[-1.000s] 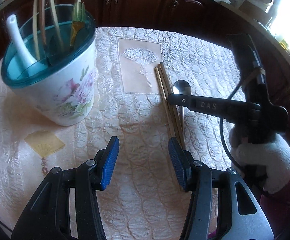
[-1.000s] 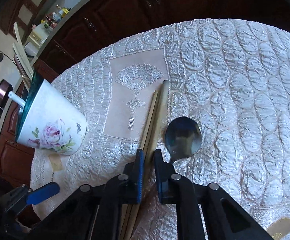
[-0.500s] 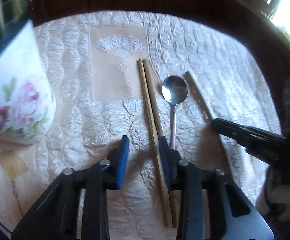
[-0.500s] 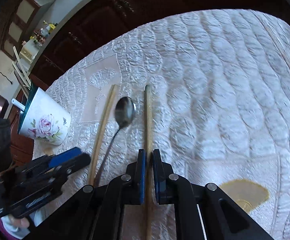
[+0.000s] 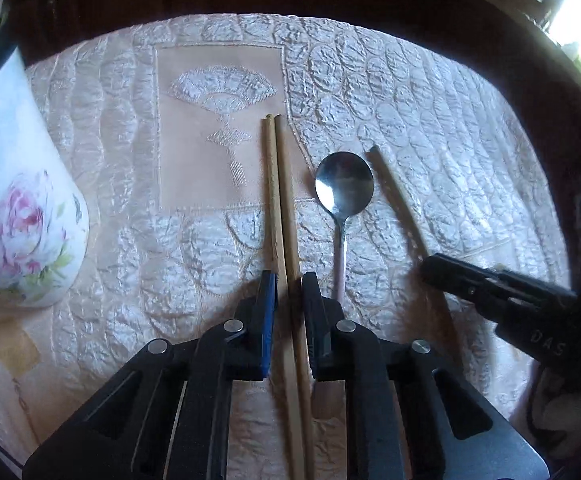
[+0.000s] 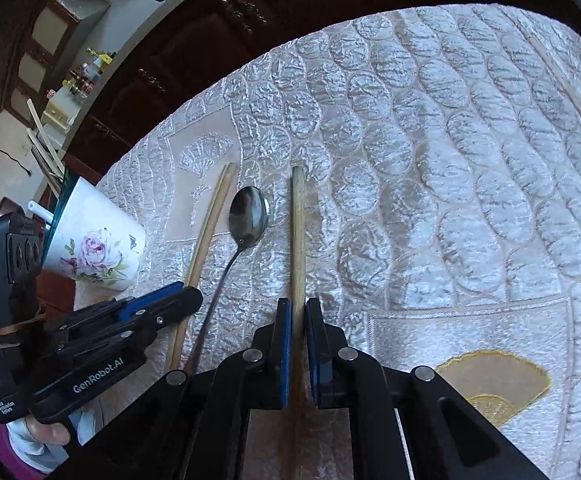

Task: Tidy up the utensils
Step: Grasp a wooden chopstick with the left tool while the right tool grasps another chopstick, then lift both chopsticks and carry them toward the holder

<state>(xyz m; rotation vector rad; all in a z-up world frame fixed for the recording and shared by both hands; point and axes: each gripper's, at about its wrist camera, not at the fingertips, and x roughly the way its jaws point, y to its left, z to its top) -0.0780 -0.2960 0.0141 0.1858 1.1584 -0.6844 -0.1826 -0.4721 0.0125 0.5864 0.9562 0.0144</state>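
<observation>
Left hand-held gripper (image 5: 289,292) dropped, closing around chopstick pair (image 5: 278,200); right hand-held gripper (image 6: 298,320) clamps single chopstick (image 6: 298,232).

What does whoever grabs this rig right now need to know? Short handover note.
Right gripper: shut on a single chopstick.
Left gripper: jaws closing around the chopstick pair, which lies on the tablecloth.
Spoon: lies loose between them, untouched.
Floral holder: stands left, some utensils already inside.
Left to do: chopsticks and spoon into the holder.
</observation>
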